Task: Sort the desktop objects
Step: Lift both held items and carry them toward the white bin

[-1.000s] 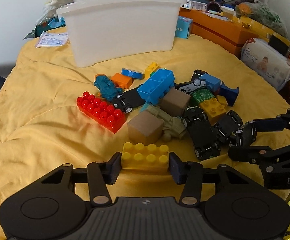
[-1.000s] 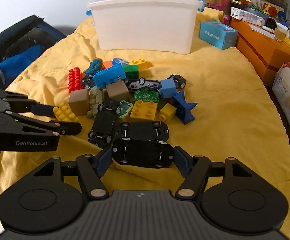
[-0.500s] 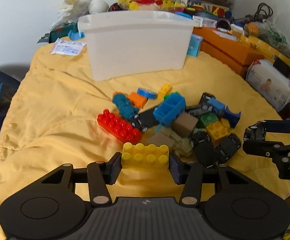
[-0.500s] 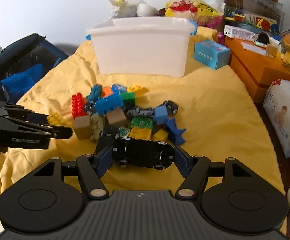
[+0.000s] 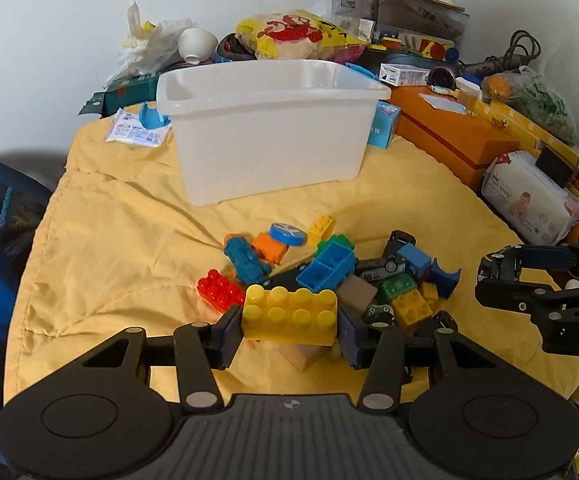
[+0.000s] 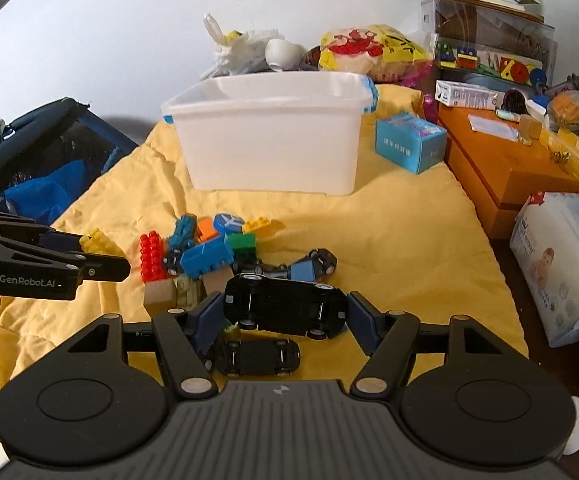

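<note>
My left gripper (image 5: 289,318) is shut on a yellow studded brick (image 5: 289,312) and holds it above the toy pile (image 5: 329,268); the brick also shows in the right wrist view (image 6: 99,242). My right gripper (image 6: 285,314) is shut on a black toy car (image 6: 285,308), upside down, lifted above the pile. A second black car (image 6: 255,356) lies below it. A white open bin (image 5: 265,136) stands beyond the pile on the yellow cloth (image 5: 109,248); it also shows in the right wrist view (image 6: 269,140).
The pile holds a red brick (image 5: 219,290), blue bricks (image 5: 327,266), a teal car (image 5: 245,258) and wooden cubes (image 6: 160,292). Orange boxes (image 5: 457,132) and a wipes pack (image 5: 529,196) line the right. A blue carton (image 6: 411,144) sits beside the bin. A dark blue bag (image 6: 29,160) is at left.
Both grippers have risen from the cloth with their loads, the yellow brick and the black car. The pile now lies farther below and the bin's open top comes into view.
</note>
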Demonstrator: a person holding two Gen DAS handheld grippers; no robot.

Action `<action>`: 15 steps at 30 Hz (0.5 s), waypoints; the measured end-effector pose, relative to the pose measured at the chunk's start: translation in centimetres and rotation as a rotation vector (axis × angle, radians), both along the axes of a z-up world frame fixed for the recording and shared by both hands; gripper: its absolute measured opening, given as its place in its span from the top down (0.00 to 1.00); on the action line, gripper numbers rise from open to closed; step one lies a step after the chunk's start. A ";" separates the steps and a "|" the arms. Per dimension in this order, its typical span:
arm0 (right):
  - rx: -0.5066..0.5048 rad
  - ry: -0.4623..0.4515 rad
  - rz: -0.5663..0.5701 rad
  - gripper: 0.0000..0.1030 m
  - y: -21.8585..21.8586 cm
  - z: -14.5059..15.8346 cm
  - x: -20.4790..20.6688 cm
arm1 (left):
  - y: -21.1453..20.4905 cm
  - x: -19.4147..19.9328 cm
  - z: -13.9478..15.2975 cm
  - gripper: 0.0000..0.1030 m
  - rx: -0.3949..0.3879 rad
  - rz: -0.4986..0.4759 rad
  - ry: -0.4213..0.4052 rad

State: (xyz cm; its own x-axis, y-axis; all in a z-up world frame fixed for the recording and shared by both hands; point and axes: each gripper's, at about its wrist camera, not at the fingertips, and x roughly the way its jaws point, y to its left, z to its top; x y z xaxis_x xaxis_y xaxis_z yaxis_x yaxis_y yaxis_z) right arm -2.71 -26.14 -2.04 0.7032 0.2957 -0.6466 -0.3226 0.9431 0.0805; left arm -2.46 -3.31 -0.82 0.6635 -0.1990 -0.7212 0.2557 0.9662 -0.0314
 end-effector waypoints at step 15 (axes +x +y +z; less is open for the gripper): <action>0.026 -0.041 -0.003 0.33 -0.6 1.7 1.3 | 0.6 0.7 1.7 0.49 0.000 0.069 -0.027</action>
